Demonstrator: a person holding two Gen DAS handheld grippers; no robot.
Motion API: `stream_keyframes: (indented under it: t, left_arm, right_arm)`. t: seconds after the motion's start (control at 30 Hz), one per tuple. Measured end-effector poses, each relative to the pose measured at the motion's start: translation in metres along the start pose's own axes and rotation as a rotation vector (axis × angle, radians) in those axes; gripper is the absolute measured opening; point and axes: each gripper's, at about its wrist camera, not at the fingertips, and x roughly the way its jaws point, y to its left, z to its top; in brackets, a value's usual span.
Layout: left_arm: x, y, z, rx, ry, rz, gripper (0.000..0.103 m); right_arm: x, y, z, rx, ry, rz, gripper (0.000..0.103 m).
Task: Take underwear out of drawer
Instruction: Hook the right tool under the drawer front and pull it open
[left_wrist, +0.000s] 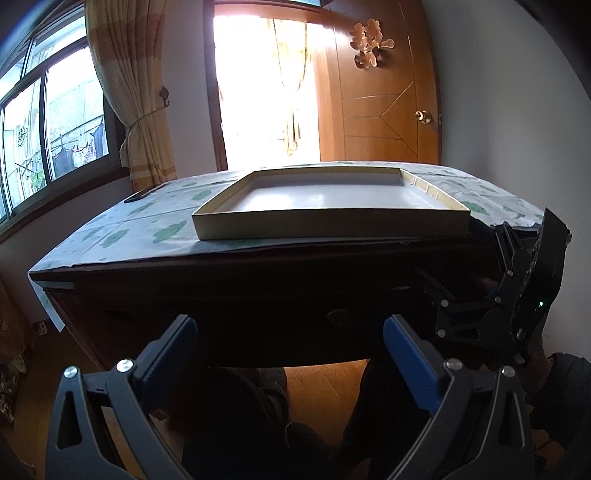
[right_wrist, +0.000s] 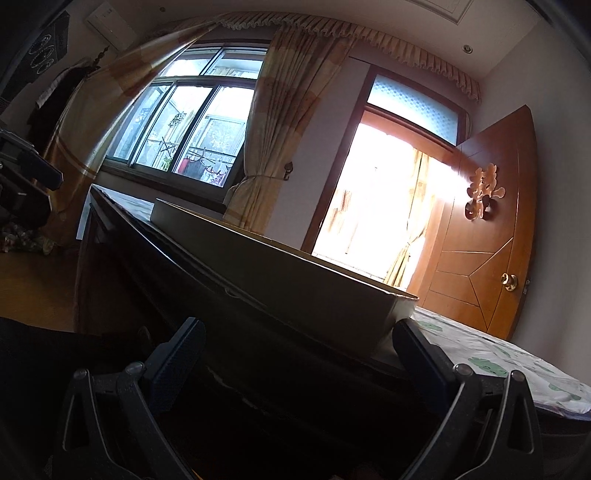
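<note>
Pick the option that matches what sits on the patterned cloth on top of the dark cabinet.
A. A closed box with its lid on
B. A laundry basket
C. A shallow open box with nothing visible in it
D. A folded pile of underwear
C: the shallow box shows a bare pale floor inside its gold rim, resting on the cloth with no lid on it.
</note>
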Motion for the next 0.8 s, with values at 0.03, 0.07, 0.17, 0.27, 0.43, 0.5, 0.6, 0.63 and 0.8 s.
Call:
stream_keyframes:
  t: [0.03, 0.07, 0.17, 0.27, 0.43, 0.5, 0.6, 0.63, 0.8]
  left_arm:
    - [0.0, -0.001, -0.001, 0.0, 0.003, -0.002, 0.103]
    - [0.001, -0.001, -0.001, 0.0, 0.007, -0.004, 0.103]
    - [0.001, -0.004, -0.003, 0.007, 0.014, -0.006, 0.103]
    - [0.0, -0.006, -0.004, 0.011, 0.016, -0.008, 0.103]
    - [-0.001, -0.005, -0.005, 0.005, 0.014, -0.01, 0.103]
    - [-0.002, -0.005, -0.006, 0.0, 0.014, -0.011, 0.103]
    - [-0.003, -0.003, -0.006, -0.003, 0.008, -0.013, 0.103]
    - [-0.002, -0.003, -0.006, -0.005, 0.009, -0.014, 0.103]
    - [-0.003, -0.003, -0.007, 0.001, 0.01, -0.013, 0.103]
  right_arm:
    - [0.0, 0.001, -0.001, -0.01, -0.004, -0.002, 0.102]
    - [0.0, 0.002, -0.001, -0.026, -0.008, -0.007, 0.102]
    - [0.002, 0.006, -0.004, -0.091, -0.006, -0.039, 0.102]
    - [0.005, 0.009, -0.005, -0.125, 0.004, -0.065, 0.102]
    - [0.007, 0.008, -0.003, -0.152, 0.031, -0.079, 0.102]
    - [0.007, 0.008, -0.004, -0.159, 0.039, -0.079, 0.102]
    - [0.003, 0.006, -0.004, -0.145, 0.038, -0.078, 0.102]
    - [0.002, 0.007, -0.004, -0.145, 0.039, -0.079, 0.102]
    - [-0.012, 0.006, 0.003, -0.14, -0.005, -0.07, 0.102]
